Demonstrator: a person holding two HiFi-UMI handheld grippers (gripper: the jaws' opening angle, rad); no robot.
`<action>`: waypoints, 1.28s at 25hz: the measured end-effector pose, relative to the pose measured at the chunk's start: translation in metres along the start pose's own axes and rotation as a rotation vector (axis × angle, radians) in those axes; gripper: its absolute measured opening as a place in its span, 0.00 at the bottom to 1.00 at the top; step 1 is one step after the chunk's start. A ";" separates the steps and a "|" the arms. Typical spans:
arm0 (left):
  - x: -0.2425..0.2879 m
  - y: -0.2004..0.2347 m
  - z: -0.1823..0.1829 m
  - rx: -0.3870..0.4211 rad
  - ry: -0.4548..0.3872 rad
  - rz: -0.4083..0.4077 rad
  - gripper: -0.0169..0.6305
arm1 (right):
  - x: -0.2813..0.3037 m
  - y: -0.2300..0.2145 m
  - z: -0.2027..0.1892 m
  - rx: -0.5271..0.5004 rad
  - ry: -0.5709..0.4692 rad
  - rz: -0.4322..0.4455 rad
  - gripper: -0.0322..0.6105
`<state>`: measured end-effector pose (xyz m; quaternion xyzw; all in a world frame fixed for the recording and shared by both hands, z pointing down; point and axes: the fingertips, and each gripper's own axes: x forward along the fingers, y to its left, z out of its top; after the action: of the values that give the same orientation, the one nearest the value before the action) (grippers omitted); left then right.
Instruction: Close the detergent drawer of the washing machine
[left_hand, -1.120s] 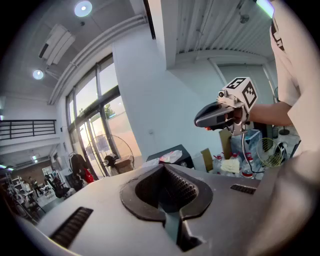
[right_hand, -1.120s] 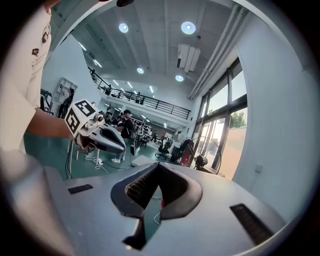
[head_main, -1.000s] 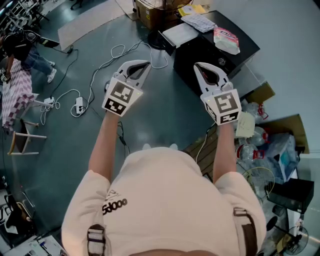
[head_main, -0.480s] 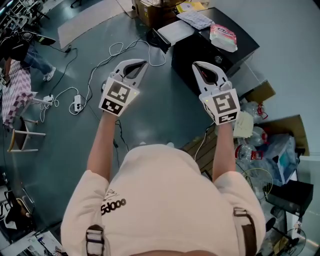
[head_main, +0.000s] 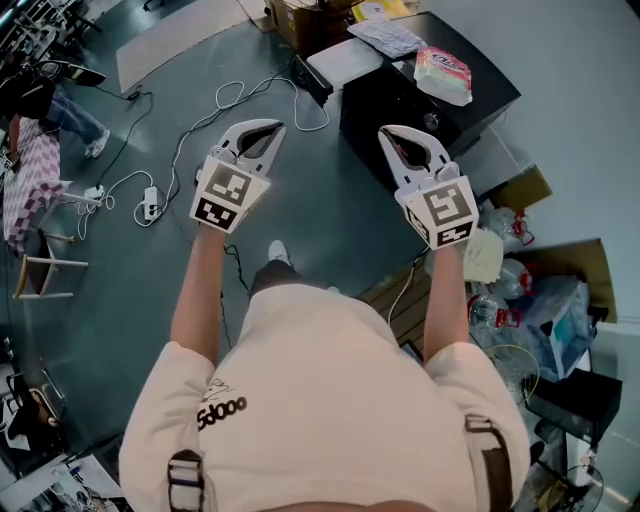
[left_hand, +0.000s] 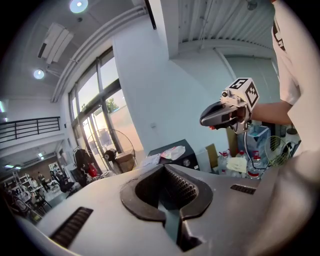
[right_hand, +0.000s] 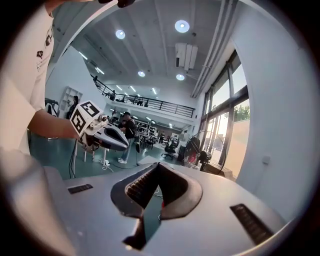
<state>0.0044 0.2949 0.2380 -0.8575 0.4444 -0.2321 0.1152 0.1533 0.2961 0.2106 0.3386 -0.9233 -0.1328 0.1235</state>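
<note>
Both tongs empty and shut: left tongs (head_main: 272, 127) tips together with nothing between them, right tongs (head_main: 386, 133) same, both held out in front of the person over bare floor (head_main: 330, 215), well apart from each other. Task thing: the black machine (head_main: 400, 110) with a round dial (head_main: 430, 122) ahead and to the right is probably the washing machine; its detergent drawer can't be picked out in any view, so open or shut is unknown. Neither tongs is near it, so the task looks not yet started. Risks: 1) loose cables (head_main: 205, 125) and a power strip (head_main: 157, 207) lie on the floor to the left of the way to the machine, a trip or snag hazard if the person steps forward without looking; 2) a packet (head_main: 443, 76) and papers (head_main: 388, 36) sit on the machine top near its edges, and a careless swing of the right tongs could knock them off; 3) pushing a drawer with shut tips off-centre could skew or jam it, or the tips could slip off the front; 4) the drawer's place is a guess, so the wrong panel may get pushed. Room: open floor between the person and the machine's near corner, clear to the left except for the cables. Right side is tight, with water bottles (head_main: 503, 225), a cardboard box (head_main: 560, 255) and a fan (head_main: 512, 362) crowded just beside the right arm. A stool (head_main: 45, 272) and another person (head_main: 45, 105) are far left, well out of the way.
</note>
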 end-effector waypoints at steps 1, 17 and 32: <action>0.006 0.004 -0.002 -0.002 0.002 -0.001 0.05 | 0.006 -0.006 -0.002 0.007 -0.002 -0.007 0.05; 0.166 0.183 -0.032 0.031 -0.042 -0.069 0.05 | 0.183 -0.126 -0.004 0.043 0.009 -0.069 0.05; 0.264 0.284 -0.093 -0.026 -0.026 -0.170 0.05 | 0.328 -0.172 -0.038 0.145 0.119 -0.048 0.05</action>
<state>-0.1125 -0.0840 0.2815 -0.8966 0.3714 -0.2240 0.0895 0.0246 -0.0519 0.2352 0.3758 -0.9132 -0.0482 0.1500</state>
